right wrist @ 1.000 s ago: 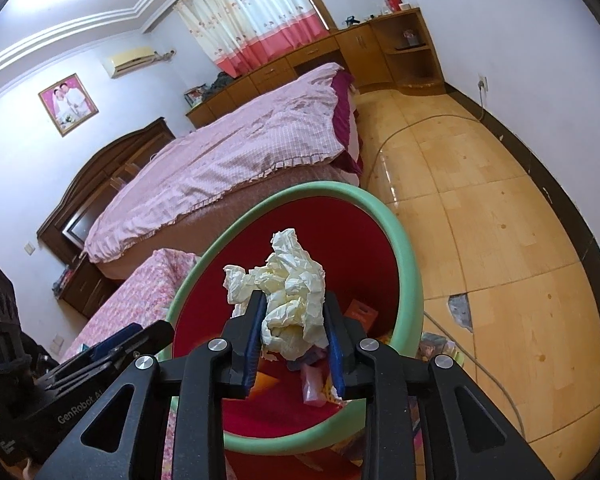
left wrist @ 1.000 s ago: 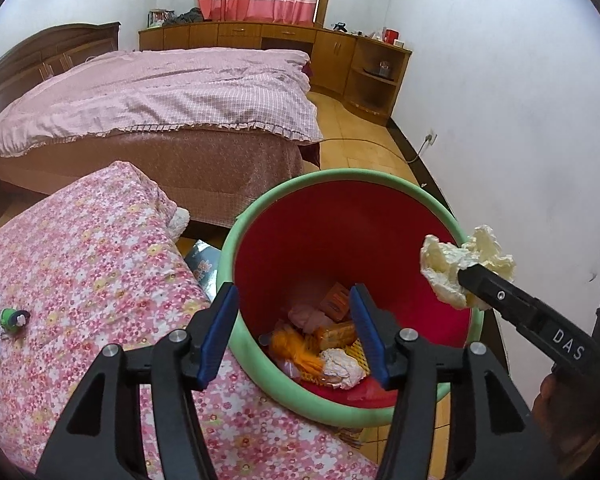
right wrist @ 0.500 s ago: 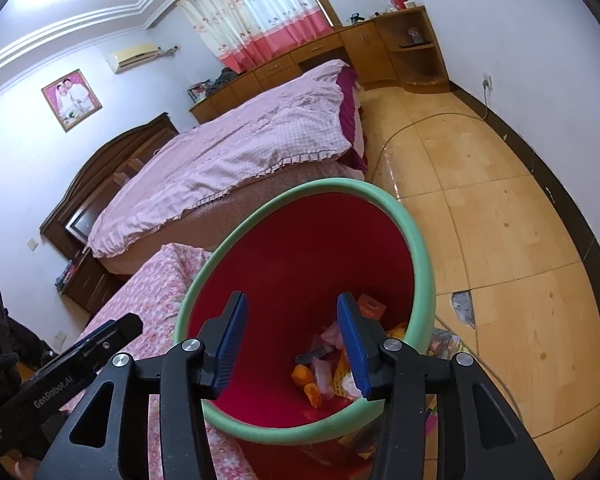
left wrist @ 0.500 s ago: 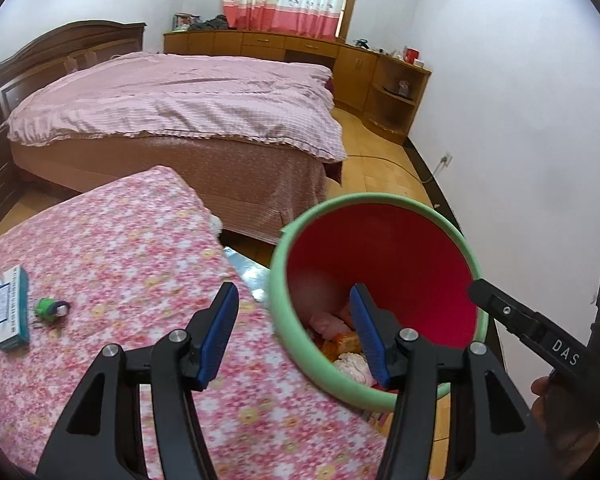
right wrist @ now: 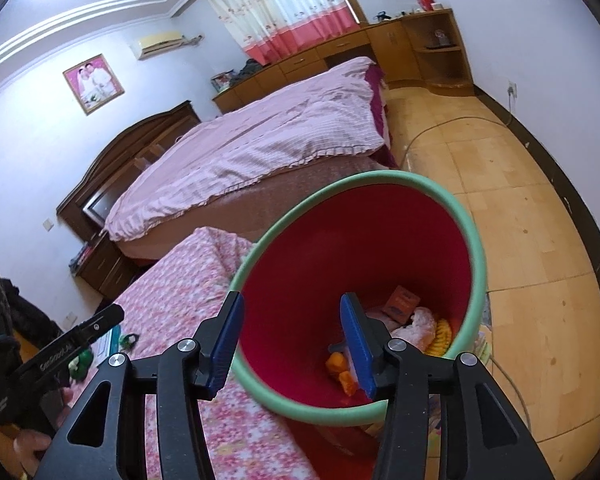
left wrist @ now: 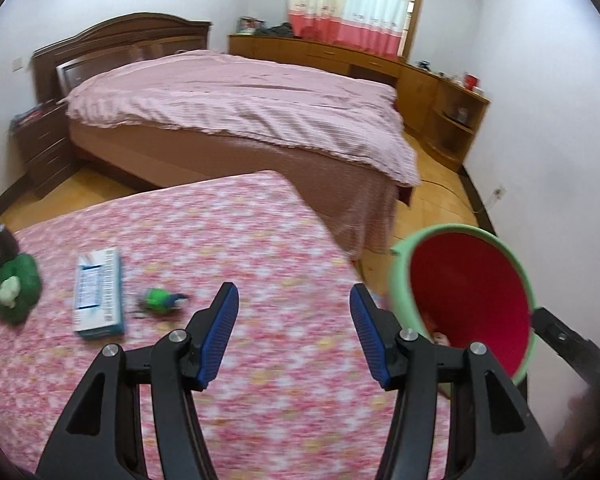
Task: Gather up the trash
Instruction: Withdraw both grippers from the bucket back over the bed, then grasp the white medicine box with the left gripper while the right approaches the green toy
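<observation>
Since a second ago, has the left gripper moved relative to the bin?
Yes. The left gripper has swung away from the red bin, leftward over the floral cloth: the bin sat between its fingers before and now lies off to the right.

The only lettering that comes near to being read is white print along the side of the left gripper (right wrist: pixel 60 354), at about eight o'clock in the right wrist view; it seems to begin "Gen", the rest blurred. The blue and white box (left wrist: pixel 98 294) on the flowered cloth, at nine o'clock in the left wrist view, bears print too smeared to read
</observation>
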The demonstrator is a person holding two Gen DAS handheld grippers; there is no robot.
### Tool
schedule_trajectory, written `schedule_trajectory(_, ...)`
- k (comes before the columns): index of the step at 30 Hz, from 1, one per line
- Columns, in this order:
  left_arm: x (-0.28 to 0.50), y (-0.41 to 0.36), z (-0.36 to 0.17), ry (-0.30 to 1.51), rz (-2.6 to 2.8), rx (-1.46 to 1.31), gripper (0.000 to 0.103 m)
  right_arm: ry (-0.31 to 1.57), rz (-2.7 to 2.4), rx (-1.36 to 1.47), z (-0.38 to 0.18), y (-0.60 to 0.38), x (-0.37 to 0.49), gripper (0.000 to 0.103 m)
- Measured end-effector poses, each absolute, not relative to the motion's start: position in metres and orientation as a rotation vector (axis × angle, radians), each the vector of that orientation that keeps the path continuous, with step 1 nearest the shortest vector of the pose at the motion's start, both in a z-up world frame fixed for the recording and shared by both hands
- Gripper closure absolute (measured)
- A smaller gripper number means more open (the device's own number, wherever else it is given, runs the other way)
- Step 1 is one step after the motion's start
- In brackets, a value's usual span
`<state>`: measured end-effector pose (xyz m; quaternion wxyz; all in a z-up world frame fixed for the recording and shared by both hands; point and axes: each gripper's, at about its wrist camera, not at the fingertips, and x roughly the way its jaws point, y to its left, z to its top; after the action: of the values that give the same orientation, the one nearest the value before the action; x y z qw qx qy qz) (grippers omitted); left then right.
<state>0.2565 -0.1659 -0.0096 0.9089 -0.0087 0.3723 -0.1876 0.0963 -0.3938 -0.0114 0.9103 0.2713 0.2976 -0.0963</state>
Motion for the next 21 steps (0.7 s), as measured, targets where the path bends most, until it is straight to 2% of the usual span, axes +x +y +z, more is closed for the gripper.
schedule_trajectory(11, 0.299, -0.091, -0.032, 0.842, -0.191, -0.077, 0.045, 0.653, -0.192, 0.538, -0.017, -0.377, 0.114, 0.051)
schedule_trajectory(21, 0.335, -0.059, -0.07, 0.933, -0.023, -0.062, 0.045, 0.71, -0.202, 0.542, -0.031, -0.371, 0.131, 0.051)
